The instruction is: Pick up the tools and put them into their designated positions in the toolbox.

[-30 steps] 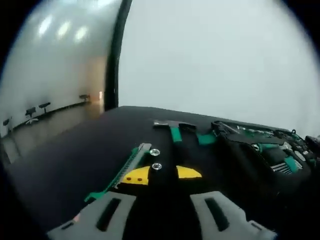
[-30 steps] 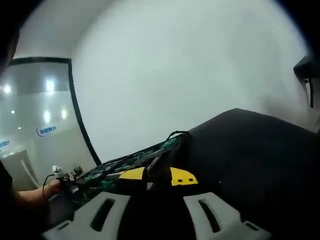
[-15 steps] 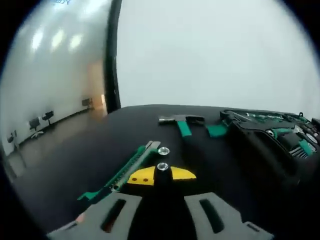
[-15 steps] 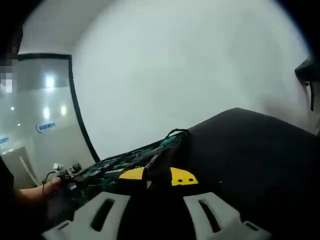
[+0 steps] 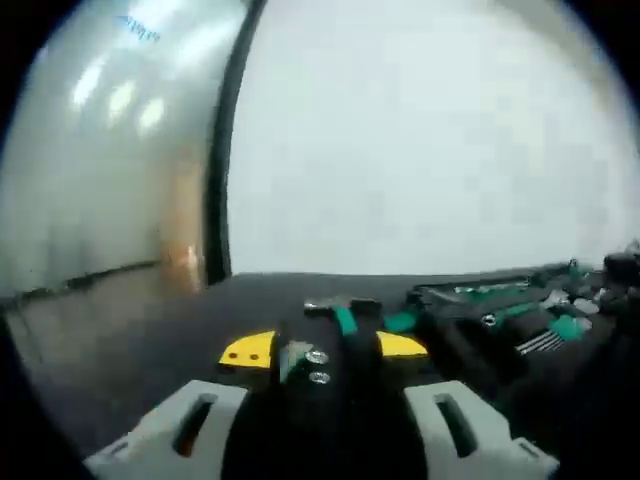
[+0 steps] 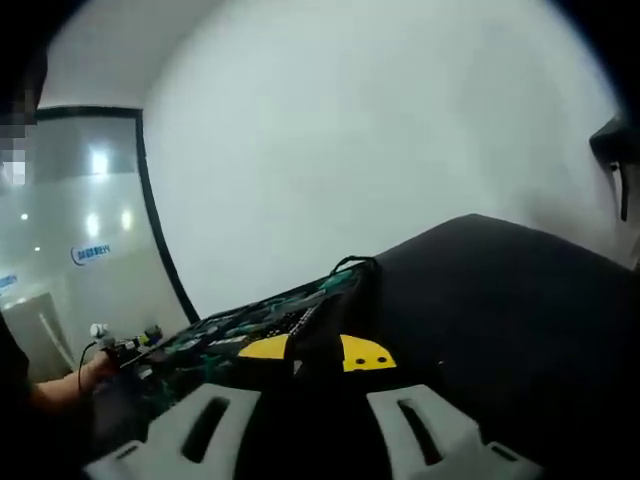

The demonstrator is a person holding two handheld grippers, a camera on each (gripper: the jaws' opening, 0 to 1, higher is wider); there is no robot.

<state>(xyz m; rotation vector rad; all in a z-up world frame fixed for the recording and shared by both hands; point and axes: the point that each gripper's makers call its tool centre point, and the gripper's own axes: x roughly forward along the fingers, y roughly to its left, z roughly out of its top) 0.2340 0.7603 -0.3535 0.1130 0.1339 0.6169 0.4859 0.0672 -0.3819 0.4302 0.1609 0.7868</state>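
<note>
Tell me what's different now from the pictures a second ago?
The left gripper has dipped low toward the black table, so the green knife with two silver bolts now sits right by its jaws, though a grip isn't clear. The hammer and open toolbox haven't moved. The right gripper stayed put; in its view a person's hand shifted slightly.

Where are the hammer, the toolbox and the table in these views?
hammer (image 5: 343, 318): left gripper view, on its green handle near the head.
toolbox (image 5: 500, 312): left gripper view, on its open tray of tools.
table (image 6: 520, 300): right gripper view, on its bare black top.
</note>
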